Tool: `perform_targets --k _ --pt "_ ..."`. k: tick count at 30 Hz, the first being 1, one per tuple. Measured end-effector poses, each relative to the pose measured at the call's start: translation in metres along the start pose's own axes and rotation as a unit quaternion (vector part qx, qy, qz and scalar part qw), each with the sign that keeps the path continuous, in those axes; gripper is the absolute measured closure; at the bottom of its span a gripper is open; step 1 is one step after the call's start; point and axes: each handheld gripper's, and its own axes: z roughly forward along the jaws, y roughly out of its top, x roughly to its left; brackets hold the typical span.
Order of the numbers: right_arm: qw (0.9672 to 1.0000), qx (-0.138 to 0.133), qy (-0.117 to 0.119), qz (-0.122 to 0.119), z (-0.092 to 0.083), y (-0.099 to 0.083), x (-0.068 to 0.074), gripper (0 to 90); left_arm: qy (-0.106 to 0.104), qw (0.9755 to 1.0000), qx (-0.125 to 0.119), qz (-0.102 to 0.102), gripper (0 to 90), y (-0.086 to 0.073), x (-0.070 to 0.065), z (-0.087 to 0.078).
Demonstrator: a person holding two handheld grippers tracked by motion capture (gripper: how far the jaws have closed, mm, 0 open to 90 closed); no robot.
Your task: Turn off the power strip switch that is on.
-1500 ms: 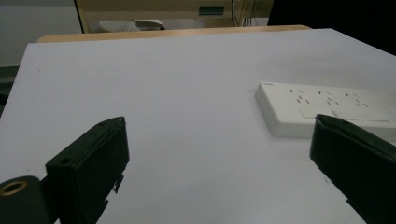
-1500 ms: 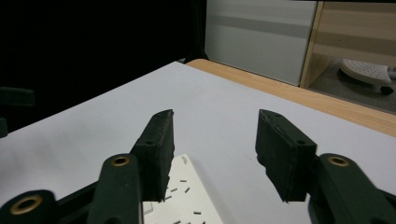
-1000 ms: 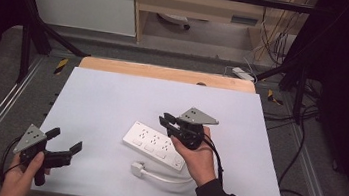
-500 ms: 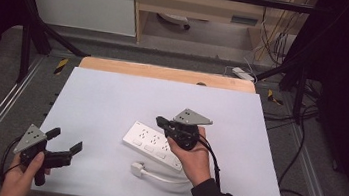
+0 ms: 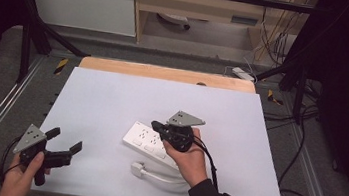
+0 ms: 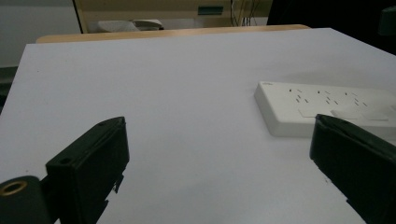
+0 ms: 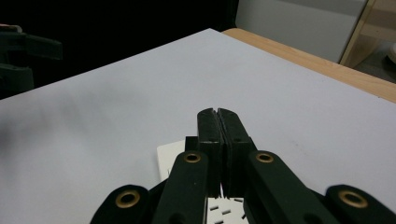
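left gripper [image 5: 63, 150] well left of power strip [image 5: 149, 142], jaws wide, idle near tabletop [image 5: 112, 95] front edge. strip mid-tabletop, flat, sockets up, cord [image 5: 158, 175] looped just in front. right gripper [image 5: 159, 126] over strip's far end, jaws pressed together, empty — likely poking a switch.

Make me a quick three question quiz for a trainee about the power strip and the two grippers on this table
1. True or false: the right gripper is shut over the power strip.
2. Which gripper has its jaws spread wide? A left B right
3. Fill in: the white plug lies on the strip's ___ side, toward the person.

Key: 1 true. 2 A, the left gripper, held apart from the strip. 3 near.
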Motion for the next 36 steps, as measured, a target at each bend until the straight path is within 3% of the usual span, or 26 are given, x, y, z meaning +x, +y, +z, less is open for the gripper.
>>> perform_targets --k 36 --pt "0.9983 0.052 0.021 0.016 0.020 -0.031 0.011 90.0 -0.004 1.0000 0.001 0.003 4.6 0.000 -0.001 0.001"
